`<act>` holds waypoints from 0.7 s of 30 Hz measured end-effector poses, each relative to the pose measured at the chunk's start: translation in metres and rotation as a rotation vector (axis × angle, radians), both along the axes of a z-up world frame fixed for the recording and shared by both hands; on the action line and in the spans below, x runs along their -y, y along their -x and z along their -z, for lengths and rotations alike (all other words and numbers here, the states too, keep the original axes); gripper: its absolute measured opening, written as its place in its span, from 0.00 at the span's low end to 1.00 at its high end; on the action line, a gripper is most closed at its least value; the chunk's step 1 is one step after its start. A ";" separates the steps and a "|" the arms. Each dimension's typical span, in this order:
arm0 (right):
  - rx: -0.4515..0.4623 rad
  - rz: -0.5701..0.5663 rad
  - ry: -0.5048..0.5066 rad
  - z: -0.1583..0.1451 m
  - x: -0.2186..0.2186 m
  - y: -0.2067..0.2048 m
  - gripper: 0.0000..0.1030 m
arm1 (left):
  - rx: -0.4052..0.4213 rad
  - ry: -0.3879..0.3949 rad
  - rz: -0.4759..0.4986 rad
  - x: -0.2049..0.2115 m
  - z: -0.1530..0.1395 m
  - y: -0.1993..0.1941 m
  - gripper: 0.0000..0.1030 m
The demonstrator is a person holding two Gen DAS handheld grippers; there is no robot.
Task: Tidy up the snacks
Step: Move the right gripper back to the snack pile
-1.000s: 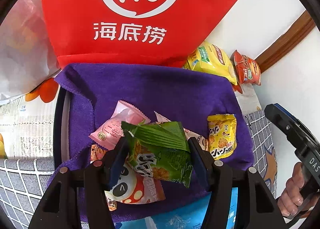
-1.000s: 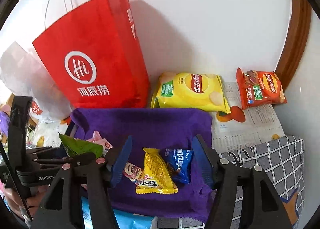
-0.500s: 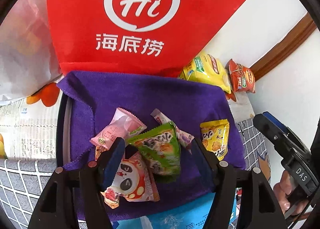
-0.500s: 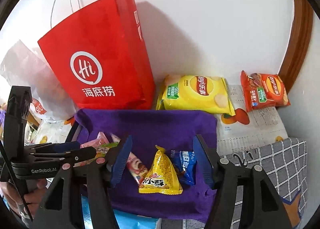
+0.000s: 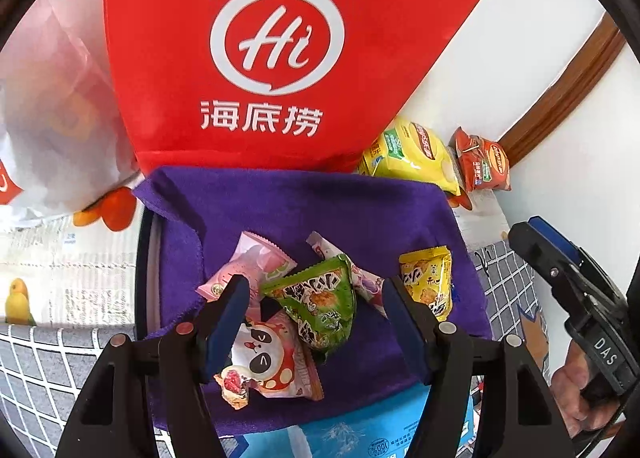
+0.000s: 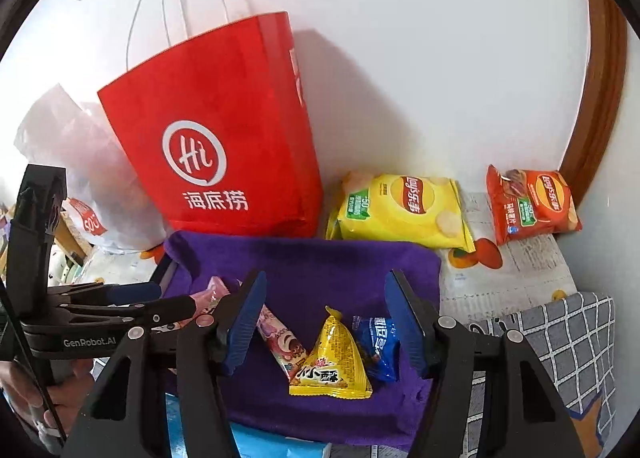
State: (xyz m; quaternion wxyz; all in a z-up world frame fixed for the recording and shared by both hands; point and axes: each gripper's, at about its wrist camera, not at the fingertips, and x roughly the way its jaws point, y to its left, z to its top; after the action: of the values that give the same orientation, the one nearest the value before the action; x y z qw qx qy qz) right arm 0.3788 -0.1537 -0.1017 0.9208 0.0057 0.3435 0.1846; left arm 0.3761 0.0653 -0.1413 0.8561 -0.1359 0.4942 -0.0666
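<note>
A tray lined with purple cloth (image 5: 304, 209) holds several small snack packets. A green packet (image 5: 320, 306) lies loose on the cloth, partly over a panda-print packet (image 5: 272, 358) and next to a pink one (image 5: 256, 266). My left gripper (image 5: 314, 290) hovers open above the green packet, and its pads do not touch it. A yellow packet (image 5: 428, 282) lies to the right. My right gripper (image 6: 325, 286) stands open and empty over a yellow triangular packet (image 6: 330, 362), a blue packet (image 6: 378, 342) and a long pink packet (image 6: 280, 338).
A red paper bag (image 6: 224, 145) stands against the wall behind the tray. A white plastic bag (image 6: 68, 161) lies to its left. A yellow chip bag (image 6: 400, 209) and a red chip bag (image 6: 532, 201) lie at the back right. A blue box (image 5: 360, 430) sits at the tray's front edge.
My left gripper opened and let go of the green packet, which dropped onto the cloth, then it rose a little. The right gripper stayed open over the tray.
</note>
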 end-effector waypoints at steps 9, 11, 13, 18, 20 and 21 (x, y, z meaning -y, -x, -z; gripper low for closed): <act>0.020 0.007 -0.080 -0.017 0.016 0.020 0.46 | 0.015 0.005 0.029 0.005 -0.010 0.007 0.65; -0.002 0.019 -0.066 -0.013 0.024 0.027 0.44 | 0.023 0.009 0.033 0.006 -0.013 0.009 0.65; -0.025 0.037 -0.039 -0.005 0.034 0.038 0.41 | 0.029 0.017 0.040 0.007 -0.017 0.012 0.65; -0.083 0.099 0.008 0.021 0.067 0.064 0.41 | 0.050 0.020 0.056 0.012 -0.028 0.020 0.65; -0.124 0.118 0.013 0.036 0.083 0.076 0.41 | 0.061 0.025 0.064 0.013 -0.032 0.024 0.65; -0.141 0.134 0.025 0.043 0.091 0.083 0.41 | 0.067 0.026 0.070 0.014 -0.035 0.025 0.65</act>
State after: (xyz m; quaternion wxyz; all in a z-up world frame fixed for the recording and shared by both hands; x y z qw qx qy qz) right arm 0.2957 -0.2450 -0.1449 0.9047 0.0301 0.4084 0.1172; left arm 0.3511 0.0517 -0.1067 0.8676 -0.1274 0.4686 -0.1073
